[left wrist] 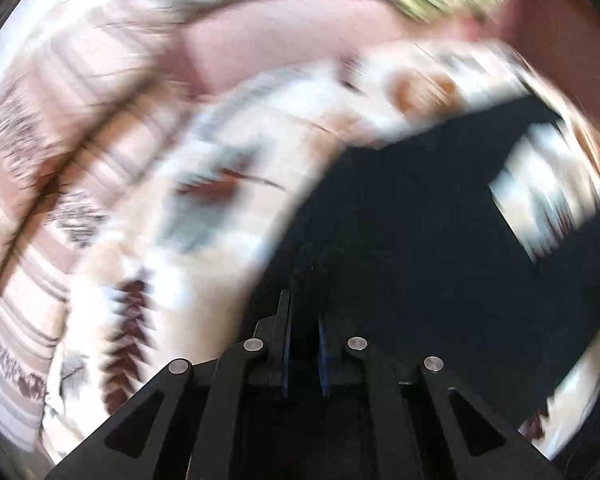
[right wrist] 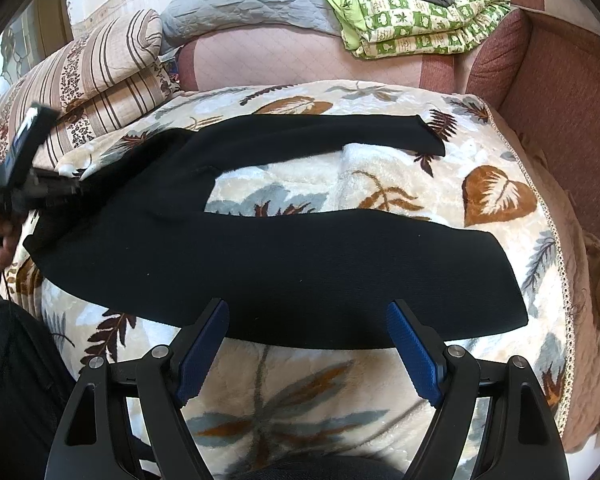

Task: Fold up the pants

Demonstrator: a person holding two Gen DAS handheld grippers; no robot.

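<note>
On blanket [right wrist: 380, 380], pants [right wrist: 300, 272] lie spread; left gripper [left wrist: 304, 344] jaws clamped on waist, right gripper [right wrist: 308, 344] jaws apart. Waist may bunch if yanked w/o leg held.

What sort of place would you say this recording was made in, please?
Probably a home living room or bedroom: black pants lie on a leaf-patterned plush blanket, with folded quilts and a striped pillow on a pink sofa behind.

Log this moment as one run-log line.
left gripper: shut on black pants waist end | right gripper: open, hovering beside near leg | pants: legs spread on leaf-print blanket
</note>
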